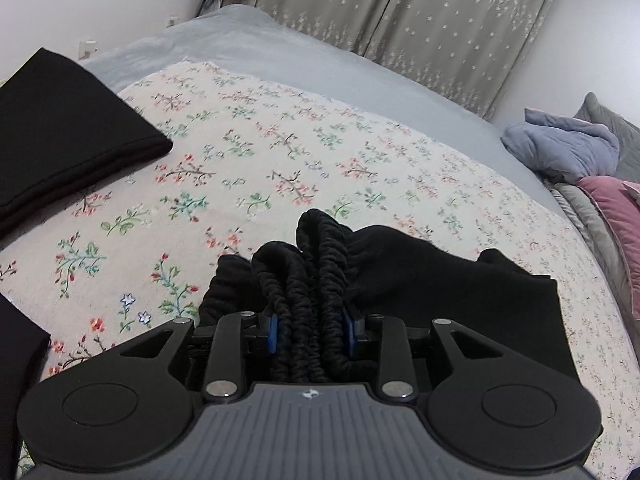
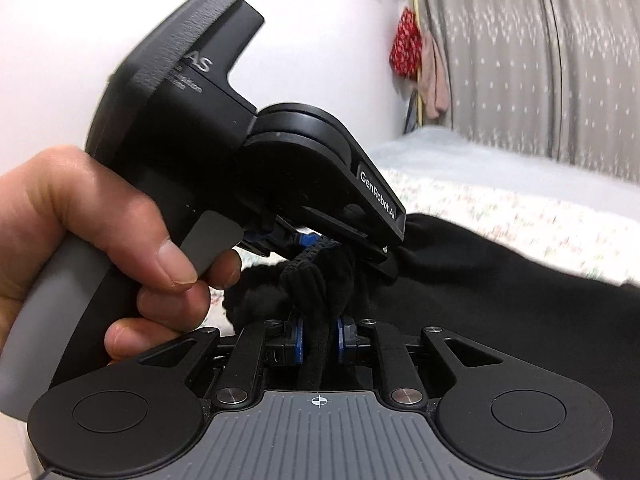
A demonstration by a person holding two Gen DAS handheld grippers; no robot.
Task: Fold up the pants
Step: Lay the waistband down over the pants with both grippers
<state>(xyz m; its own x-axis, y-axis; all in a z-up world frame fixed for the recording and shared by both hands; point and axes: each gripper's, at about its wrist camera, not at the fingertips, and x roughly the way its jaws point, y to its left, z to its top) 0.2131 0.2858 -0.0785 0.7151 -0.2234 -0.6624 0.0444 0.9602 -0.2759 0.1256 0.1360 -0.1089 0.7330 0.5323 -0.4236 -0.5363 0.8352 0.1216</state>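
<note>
Nearest to you, your left gripper (image 1: 310,328) has its blue-padded fingers (image 1: 271,330) set partway apart and packed with several gathered folds of the elastic waistband (image 1: 316,264) of the black pants (image 1: 460,280); the pads press on the bunch from both sides, so it is held. Your right gripper (image 2: 319,340) has its fingers narrow, pinched on a thinner run of the same ribbed waistband (image 2: 316,280).

In the right wrist view your left hand (image 2: 92,232) and its gripper sit just ahead and to the left, touching or nearly touching the same bundle, so both grips are crowded onto one end of the garment.

From the fingers the pants trail away forward and to the right across the flowered blanket (image 1: 260,152) on the bed (image 1: 280,52). That is the long axis as far as can be seen; the leg ends are out of view.

Judging from this, the fold still has to be laid, and the coming move turns on drawing your two hands apart along the waistband, across that axis, so the cloth spreads flat.

Further off, a folded black garment (image 1: 68,128) lies at the left of the blanket, well apart from the pants. Beyond it are heaped bedclothes (image 1: 560,148) at the right and the starred curtain (image 1: 420,12).
</note>
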